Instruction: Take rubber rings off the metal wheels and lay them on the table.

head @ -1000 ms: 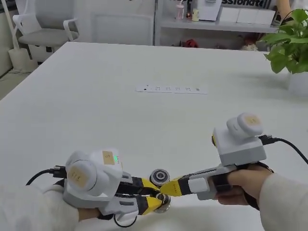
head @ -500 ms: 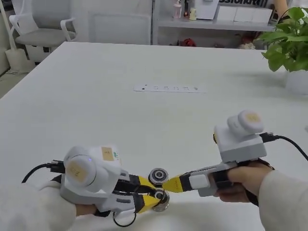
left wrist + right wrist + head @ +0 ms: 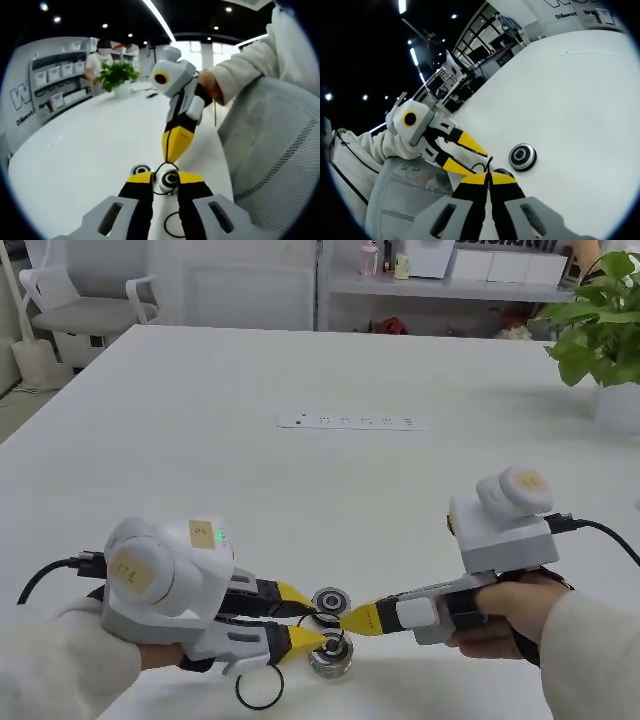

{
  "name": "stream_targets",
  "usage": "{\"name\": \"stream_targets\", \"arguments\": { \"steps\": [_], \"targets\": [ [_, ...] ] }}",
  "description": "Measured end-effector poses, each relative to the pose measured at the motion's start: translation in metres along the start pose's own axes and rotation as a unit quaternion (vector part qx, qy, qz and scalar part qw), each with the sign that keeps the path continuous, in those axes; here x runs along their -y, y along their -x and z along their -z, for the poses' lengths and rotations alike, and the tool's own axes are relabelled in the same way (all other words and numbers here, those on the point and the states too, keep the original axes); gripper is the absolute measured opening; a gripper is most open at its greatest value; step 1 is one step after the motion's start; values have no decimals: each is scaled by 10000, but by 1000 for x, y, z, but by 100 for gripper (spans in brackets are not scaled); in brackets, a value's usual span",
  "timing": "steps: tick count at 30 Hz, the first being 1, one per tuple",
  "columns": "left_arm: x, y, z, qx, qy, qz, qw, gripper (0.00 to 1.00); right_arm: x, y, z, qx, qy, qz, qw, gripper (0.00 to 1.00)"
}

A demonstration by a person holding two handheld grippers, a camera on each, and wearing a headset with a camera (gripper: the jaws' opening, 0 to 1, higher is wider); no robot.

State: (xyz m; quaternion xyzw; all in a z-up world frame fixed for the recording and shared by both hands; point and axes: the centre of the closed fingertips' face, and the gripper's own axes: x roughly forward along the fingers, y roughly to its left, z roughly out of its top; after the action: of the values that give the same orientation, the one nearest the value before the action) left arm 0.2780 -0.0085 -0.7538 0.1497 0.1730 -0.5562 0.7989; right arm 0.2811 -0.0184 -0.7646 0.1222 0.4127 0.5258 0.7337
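Table: white and broad [image 3: 300, 490]; a power strip [image 3: 352, 423] lies far out on it and a potted plant [image 3: 600, 320] stands at the far right.
Left gripper: your left gripper [image 3: 316, 620] lies low at the near edge, pointing right, with its yellow jaws apart.
Near wheel: this metal wheel [image 3: 331, 656] sits on the table at the tip of the left gripper's lower jaw. In the left gripper view it shows between the two tips; you cannot tell whether they touch it.
Far wheel: the second wheel [image 3: 330, 600] lies flat just beyond the first, beside the upper jaw.
Right gripper: your right gripper [image 3: 348, 620] comes in from the right with its jaws pressed together, the tip between the two wheels.
Rubber ring: a thin black rubber ring [image 3: 489, 162] is pinched in those closed jaws and, in the left gripper view, loops around the near wheel.
Loose ring: another black ring [image 3: 260, 687] lies flat on the table under the left gripper.
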Motion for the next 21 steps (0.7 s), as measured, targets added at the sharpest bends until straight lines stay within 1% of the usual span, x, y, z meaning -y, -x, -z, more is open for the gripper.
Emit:
{"name": "stream_targets", "arguments": {
  "steps": [5,8,10,13,15,18,21],
  "targets": [
    [-2,5,-8,75,-49,-45,10000,24,-1,2,-4,76,-5,-5,10000,0],
    [-1,9,-12,87,-100,-49,9999,31,-2,2,-5,109,-9,-4,9999,0],
    [-1,12,-16,106,-160,-61,9998,34,-3,3,-6,128,-9,-13,9999,0],
    [-2,16,-21,173,-95,-71,9998,38,-6,3,-8,171,-17,-50,9998,0],
    [-3,18,-24,195,-111,-92,9997,42,-8,4,-10,211,-8,-65,9998,0],
    [-3,23,-26,199,-172,-114,9996,45,-13,7,-17,348,-14,-123,9993,0],
    [-3,28,-27,231,-159,-154,9995,47,-17,10,-22,468,-18,-170,9988,0]
  ]
}}
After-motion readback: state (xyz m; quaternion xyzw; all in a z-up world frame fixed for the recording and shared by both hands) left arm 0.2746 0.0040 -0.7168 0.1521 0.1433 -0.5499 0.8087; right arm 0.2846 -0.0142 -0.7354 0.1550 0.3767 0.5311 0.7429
